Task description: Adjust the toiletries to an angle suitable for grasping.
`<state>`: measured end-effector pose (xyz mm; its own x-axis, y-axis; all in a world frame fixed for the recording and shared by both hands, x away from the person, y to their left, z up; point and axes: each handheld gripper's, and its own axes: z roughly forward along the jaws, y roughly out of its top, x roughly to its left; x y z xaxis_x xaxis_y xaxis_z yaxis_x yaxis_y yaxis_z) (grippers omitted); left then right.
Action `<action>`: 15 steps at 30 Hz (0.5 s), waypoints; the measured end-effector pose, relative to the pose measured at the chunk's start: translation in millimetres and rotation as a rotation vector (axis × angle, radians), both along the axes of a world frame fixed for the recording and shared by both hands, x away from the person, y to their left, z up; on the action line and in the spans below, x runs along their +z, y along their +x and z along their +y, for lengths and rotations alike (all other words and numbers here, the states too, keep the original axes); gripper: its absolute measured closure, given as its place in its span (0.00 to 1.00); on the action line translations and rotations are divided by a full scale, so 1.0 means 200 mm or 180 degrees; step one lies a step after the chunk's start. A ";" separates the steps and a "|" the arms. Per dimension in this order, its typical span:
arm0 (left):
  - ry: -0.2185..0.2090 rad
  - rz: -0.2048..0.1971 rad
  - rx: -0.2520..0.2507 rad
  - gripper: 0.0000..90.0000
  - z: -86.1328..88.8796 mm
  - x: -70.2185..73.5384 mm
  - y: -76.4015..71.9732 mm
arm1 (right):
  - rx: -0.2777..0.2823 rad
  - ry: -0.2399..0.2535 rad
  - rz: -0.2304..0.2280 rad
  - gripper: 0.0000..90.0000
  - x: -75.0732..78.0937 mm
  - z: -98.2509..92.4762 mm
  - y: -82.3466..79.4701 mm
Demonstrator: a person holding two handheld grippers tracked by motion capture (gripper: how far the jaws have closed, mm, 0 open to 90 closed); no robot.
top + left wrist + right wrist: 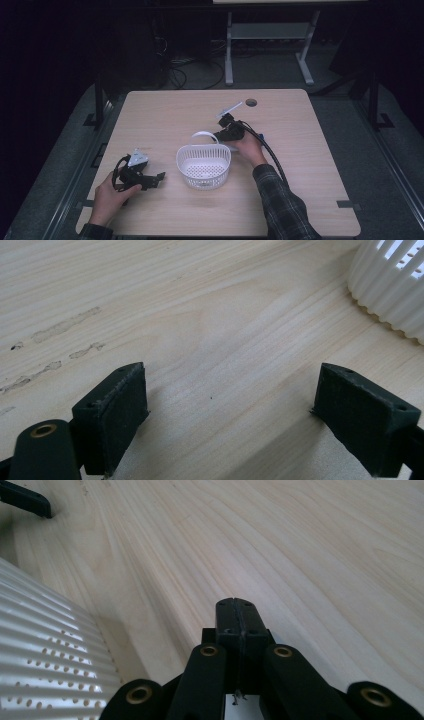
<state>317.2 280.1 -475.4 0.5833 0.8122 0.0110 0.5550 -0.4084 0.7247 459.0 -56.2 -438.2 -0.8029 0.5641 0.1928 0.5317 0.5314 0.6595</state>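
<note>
Toward the table's (pixel 300 200) near-left corner, the left gripper (pixel 159 176) rests with jaws spread wide, holding nothing. The empty white basket (pixel 203 166) sits mid-table. Just behind its far rim, the right gripper (pixel 218 135) is pressed closed on nothing.

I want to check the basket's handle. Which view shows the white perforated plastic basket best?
The high view: the whole white perforated plastic basket with its handle raised. The left gripper view catches just its ribbed wall; the right gripper view its ribbed, perforated side.
</note>
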 end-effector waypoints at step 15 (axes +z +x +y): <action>0.0000 0.0000 0.0000 0.14 0.00 0.00 0.00 | -0.0204 -0.0079 0.0018 1.00 0.00 -0.19 -0.04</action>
